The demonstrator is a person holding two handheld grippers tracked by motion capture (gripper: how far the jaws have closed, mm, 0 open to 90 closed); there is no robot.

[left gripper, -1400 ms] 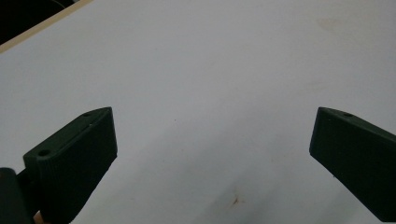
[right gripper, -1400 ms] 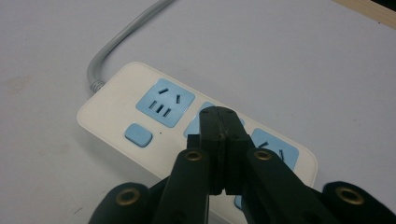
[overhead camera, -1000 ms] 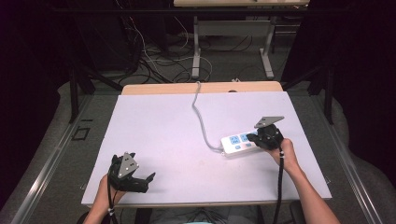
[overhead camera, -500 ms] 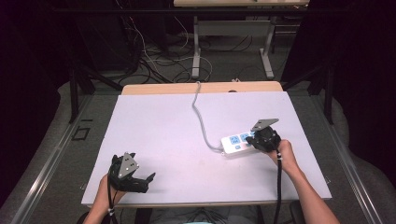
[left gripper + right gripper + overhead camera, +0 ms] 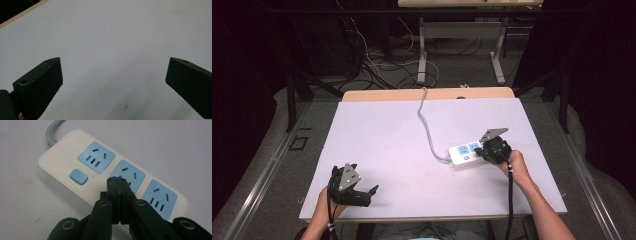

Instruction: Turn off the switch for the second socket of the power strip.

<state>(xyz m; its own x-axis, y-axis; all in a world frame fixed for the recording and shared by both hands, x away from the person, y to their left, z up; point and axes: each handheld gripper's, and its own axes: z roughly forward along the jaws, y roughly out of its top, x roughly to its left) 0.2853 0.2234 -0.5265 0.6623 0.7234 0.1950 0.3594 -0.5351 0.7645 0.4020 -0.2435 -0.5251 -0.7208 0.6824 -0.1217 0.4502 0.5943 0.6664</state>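
A white power strip with three blue socket faces lies right of centre in the high view, on the pale lavender table top. Its grey cord curves up the frame and runs off the far edge of the table. The right gripper, held in the person's right hand, sits at the strip's right end in that view, with its grey three-cornered plate tilted above it. In the right gripper view the power strip runs from upper left to lower right, the cord leaving at the upper left, and a small blue switch button lies just below the first socket. The right gripper has its two jaws pressed flat together with nothing between them, their tips over the lower left corner of the middle socket; whether they touch the strip cannot be told. At lower left of the high view the left gripper rests near the table's near edge, well apart from the strip. In the left gripper view the left gripper has its jaws spread wide over bare table top.
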